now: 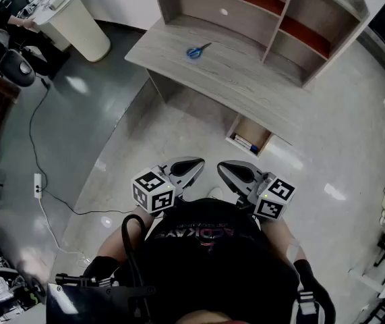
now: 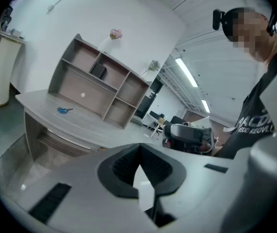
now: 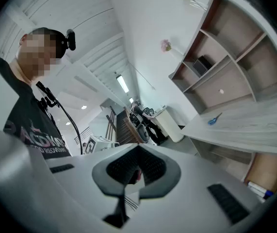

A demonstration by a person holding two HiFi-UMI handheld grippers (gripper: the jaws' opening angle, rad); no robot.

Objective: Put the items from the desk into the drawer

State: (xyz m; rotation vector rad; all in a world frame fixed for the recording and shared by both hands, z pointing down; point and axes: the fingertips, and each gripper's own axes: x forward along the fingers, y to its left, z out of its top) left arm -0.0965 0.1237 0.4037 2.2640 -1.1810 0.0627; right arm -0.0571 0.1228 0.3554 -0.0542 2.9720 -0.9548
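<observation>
Left gripper [image 1: 185, 171]: jaws clenched, empty, close to the body. Small blue-handled scissors [image 1: 194, 51] lie flat on the grey wood-grain tabletop [image 1: 246, 79], well ahead of both jaws. Probably light, stiff and thin, with slick blades, so pinch across the plastic handles. Right gripper [image 1: 236, 174]: jaws clenched, empty. Open wooden drawer [image 1: 254, 128] sits below the tabletop.

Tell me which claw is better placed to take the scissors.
Probably left: the scissors lie slightly toward the left claw; the drawer is nearer the right claw. Both claws are shut.
</observation>
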